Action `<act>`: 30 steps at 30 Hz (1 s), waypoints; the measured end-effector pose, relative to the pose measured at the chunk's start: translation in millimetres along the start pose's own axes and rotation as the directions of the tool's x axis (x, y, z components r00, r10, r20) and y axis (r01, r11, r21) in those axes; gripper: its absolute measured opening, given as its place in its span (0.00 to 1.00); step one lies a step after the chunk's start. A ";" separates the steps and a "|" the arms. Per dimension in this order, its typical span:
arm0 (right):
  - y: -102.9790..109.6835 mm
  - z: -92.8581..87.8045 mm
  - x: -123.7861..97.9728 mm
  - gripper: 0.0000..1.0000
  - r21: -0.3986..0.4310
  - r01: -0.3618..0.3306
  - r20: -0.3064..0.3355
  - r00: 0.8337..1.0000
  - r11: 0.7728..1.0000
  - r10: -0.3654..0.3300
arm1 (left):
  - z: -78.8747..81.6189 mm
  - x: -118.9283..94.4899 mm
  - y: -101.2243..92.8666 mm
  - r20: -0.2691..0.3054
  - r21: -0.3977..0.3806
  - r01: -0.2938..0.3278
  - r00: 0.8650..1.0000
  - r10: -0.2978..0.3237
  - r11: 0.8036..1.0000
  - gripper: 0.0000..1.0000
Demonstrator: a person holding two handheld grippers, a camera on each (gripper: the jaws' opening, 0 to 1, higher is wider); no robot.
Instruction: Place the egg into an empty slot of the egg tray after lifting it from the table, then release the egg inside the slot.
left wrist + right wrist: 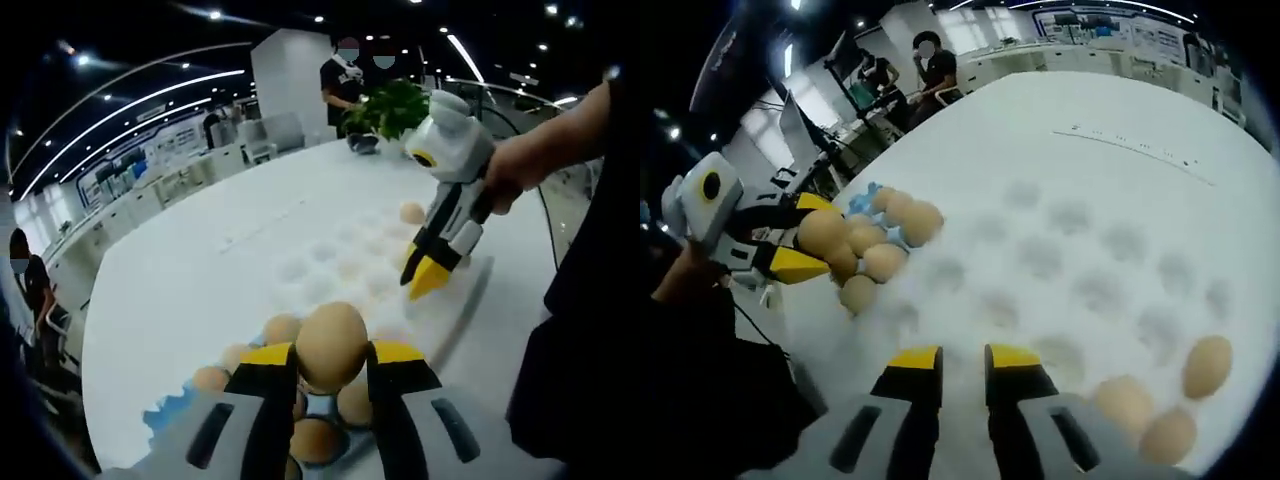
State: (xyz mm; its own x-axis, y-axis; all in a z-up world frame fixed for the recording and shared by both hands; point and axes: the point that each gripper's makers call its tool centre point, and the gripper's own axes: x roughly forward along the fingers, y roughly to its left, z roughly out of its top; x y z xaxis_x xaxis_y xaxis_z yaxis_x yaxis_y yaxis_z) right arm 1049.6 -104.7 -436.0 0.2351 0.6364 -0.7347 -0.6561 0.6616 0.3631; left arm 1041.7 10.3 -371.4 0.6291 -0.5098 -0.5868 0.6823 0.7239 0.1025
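In the left gripper view, the left gripper has its two yellow-tipped jaws squeezed on a brown egg, and it holds the egg up in the air. Under the egg sits a heap of other eggs on something blue. Past the egg, the white egg tray lies on the white table. Most of its slots are bare, and one tray egg sits near the far edge. The right gripper comes in from the right, held by a hand, with its tips pointing down over the tray. People stand at the far end of the table by a green plant. In the right gripper view, the right gripper hangs over the tray with its jaws close together and nothing between them, a thin gap showing. Three eggs sit in slots at the lower right. At the left, the left gripper grips its egg just beside the heap.
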 end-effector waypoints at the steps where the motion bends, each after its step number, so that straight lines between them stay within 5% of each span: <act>1: -0.4 0.3 0.1 0.16 0.002 0.001 0.001 1.000 1.000 -0.001 | -1.1 -0.8 1.7 -0.002 -0.002 -0.004 1.000 0.004 1.000 0.27; 13: -1.9 -1.1 1.0 0.13 -0.081 0.029 0.011 1.000 0.996 -0.029 | -25.3 -18.5 39.3 -0.041 -0.053 -0.087 0.996 0.085 0.995 0.27; 30: -3.2 -0.9 1.4 0.12 -0.071 0.025 0.052 0.998 0.997 -0.021 | -71.4 -45.6 93.7 -0.133 -0.117 -0.214 0.971 0.199 0.970 0.27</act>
State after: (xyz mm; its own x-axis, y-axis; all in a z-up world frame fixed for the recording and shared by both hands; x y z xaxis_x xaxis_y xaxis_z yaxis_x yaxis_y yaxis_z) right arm 1051.3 -106.3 -438.7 0.2858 0.6421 -0.7114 -0.6995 0.6471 0.3031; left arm 1050.3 134.5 -392.3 0.6967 -0.2893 -0.6564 0.4831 0.8657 0.1313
